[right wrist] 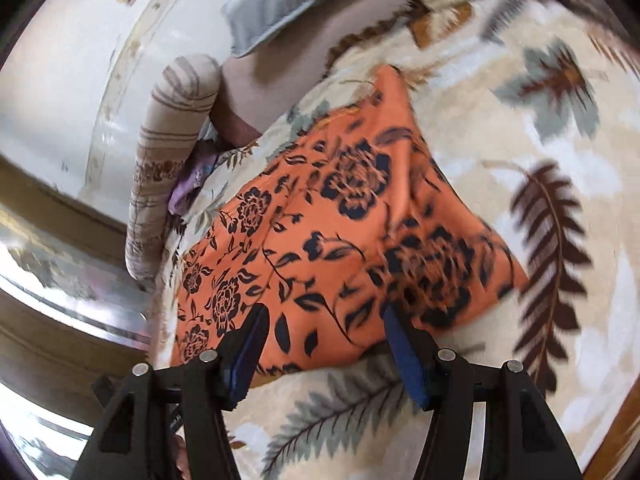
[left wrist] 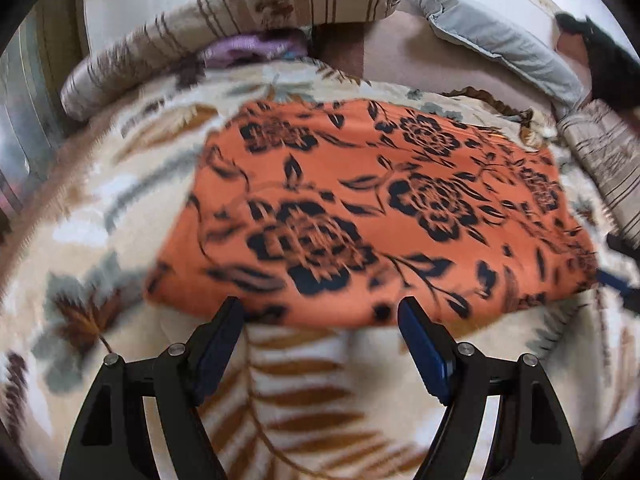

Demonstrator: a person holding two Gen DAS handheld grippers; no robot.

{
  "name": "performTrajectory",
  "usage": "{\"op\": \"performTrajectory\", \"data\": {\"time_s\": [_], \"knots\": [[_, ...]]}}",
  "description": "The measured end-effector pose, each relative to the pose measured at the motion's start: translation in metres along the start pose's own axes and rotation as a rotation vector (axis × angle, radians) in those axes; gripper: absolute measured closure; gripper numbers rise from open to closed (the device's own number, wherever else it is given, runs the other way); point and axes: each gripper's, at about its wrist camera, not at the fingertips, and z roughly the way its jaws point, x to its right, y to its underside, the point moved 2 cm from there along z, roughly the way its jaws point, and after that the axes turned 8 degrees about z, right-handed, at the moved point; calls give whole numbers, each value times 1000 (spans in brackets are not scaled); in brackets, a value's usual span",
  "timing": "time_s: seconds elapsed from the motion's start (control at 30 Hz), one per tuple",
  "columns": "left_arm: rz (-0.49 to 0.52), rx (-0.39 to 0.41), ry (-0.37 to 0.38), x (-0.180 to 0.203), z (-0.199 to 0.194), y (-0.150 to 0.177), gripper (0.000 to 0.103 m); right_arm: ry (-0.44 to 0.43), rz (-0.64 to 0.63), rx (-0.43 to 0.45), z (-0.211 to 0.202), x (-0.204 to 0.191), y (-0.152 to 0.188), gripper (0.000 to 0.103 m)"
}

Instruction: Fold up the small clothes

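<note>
I see the orange cloth with black flowers [left wrist: 360,208] lying flat on the cream leaf-patterned blanket [left wrist: 120,184]. My left gripper [left wrist: 320,312] hangs at its near edge, jaws spread, holding nothing. My right gripper [right wrist: 324,316] is over the cloth's edge, jaws likewise spread.

Open blanket [left wrist: 312,392] near side, striped bolster [left wrist: 224,20] blocking behind

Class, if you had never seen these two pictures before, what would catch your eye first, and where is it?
The orange cloth with black flowers lies spread on a leaf-patterned blanket. The open left gripper and open right gripper sit at its near edge. A striped pillow lies behind.
</note>
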Motion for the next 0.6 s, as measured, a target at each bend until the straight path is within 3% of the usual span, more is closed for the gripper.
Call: {"op": "performTrajectory", "data": {"time_s": [0.17, 0.23, 0.6], "knots": [[-160, -81, 167, -6, 6, 13, 23, -60, 120, -33, 7, 27, 11, 39], [-210, -95, 203, -9, 7, 17, 23, -73, 176, -49, 13, 36, 14, 38], [-487, -25, 306, -60, 24, 6, 23, -118, 247, -96, 49, 32, 4, 39]]}}
